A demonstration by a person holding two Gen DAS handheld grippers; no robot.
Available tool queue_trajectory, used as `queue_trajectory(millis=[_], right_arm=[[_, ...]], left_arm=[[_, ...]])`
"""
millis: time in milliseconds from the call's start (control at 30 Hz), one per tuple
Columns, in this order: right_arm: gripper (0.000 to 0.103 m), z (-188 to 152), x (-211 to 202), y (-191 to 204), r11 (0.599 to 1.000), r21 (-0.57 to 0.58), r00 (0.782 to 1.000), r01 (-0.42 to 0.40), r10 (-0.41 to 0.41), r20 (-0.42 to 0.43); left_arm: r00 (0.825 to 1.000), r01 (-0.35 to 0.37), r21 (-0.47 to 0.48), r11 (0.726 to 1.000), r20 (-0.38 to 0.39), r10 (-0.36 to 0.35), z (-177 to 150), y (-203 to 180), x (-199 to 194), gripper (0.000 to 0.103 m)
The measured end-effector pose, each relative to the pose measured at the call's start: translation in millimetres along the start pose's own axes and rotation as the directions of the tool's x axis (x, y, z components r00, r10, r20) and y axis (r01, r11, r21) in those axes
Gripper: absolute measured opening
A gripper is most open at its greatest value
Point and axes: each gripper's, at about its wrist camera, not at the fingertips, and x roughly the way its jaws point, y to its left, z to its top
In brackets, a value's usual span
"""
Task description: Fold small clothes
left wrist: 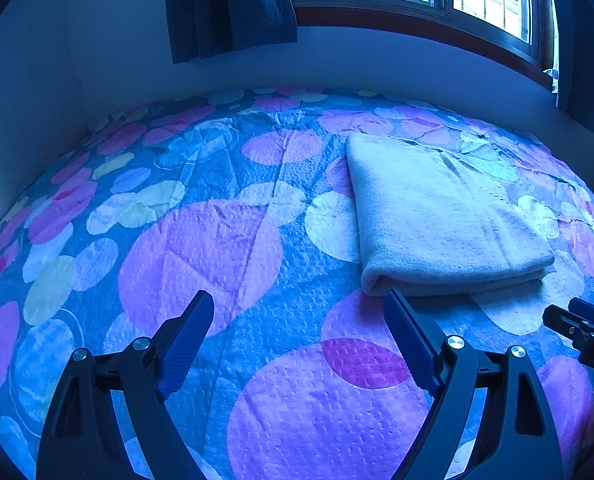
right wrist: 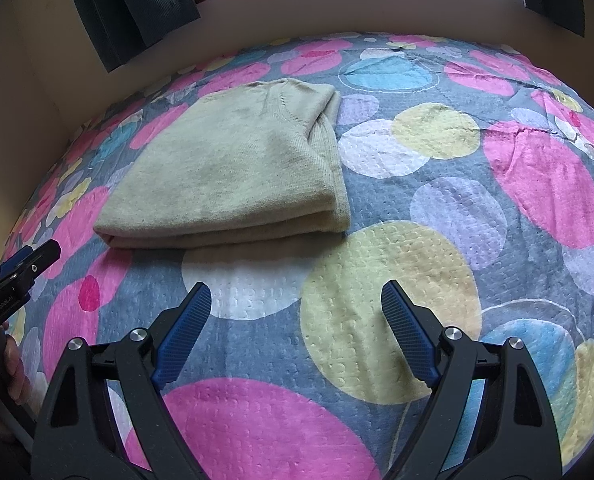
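Bed (right wrist: pixel 437 216) w/ dotted spread serves as the flat work surface; sweater (right wrist: pixel 233 168) lies mid-bed, folded into a compact rectangle, fold edge toward the grippers, so the fold looks done. Left gripper (left wrist: pixel 299 336) and right gripper (right wrist: pixel 297 324) hang just short of it, fingers (right wrist: pixel 185 332) spread wide, nothing between them, prob. clear of the cloth to leave the fold undisturbed.

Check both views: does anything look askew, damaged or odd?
Nothing stands out. The beige knitted sweater lies neatly folded on the circle-patterned bedspread, edges roughly aligned, with only ordinary creases in the bedspread.
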Motion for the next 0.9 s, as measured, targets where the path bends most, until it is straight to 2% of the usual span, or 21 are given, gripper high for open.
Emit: queue_trajectory(millis=[333,500,633,733,800,900], right_arm=[[0.087,1.1,1.5,0.1,1.0,-0.017,1.0,-0.014,0.014,-0.013],[0.087,0.7,2.5,0.3,1.0,-0.018,1.0,-0.016,0.015,-0.017],[0.087,-0.1,2.4,1.4,1.0,-0.017,1.0,-0.019,0.019,-0.018],[0.087,-0.4,2.5,0.6,0.999,-0.012,0.999,-0.031,0.031,-0.018],[0.087,1.3,0.8,-2.6,0.999,-0.005,0.999,-0.036,0.036,-0.017],[0.087,8.3,-4.7,-11.7,0.998,0.012,0.998,-0.061,0.061,-0.011]], left_arm=[[1.0,0.024,0.007,1.0,0.006,-0.024,0.6,-0.8,-1.4,0.086],[1.0,-0.002,0.012,1.0,-0.012,0.002,-0.5,-0.8,-0.8,0.086],[0.998,0.056,0.025,0.998,0.017,-0.056,1.0,0.3,-5.0,0.086],[0.999,0.018,0.016,1.0,0.044,-0.019,2.9,4.9,-5.2,0.086],[1.0,-0.007,0.025,1.0,0.0,0.007,2.7,13.3,2.3,0.086],[0.998,-0.035,-0.031,0.999,-0.06,0.033,4.7,36.5,16.9,0.086]])
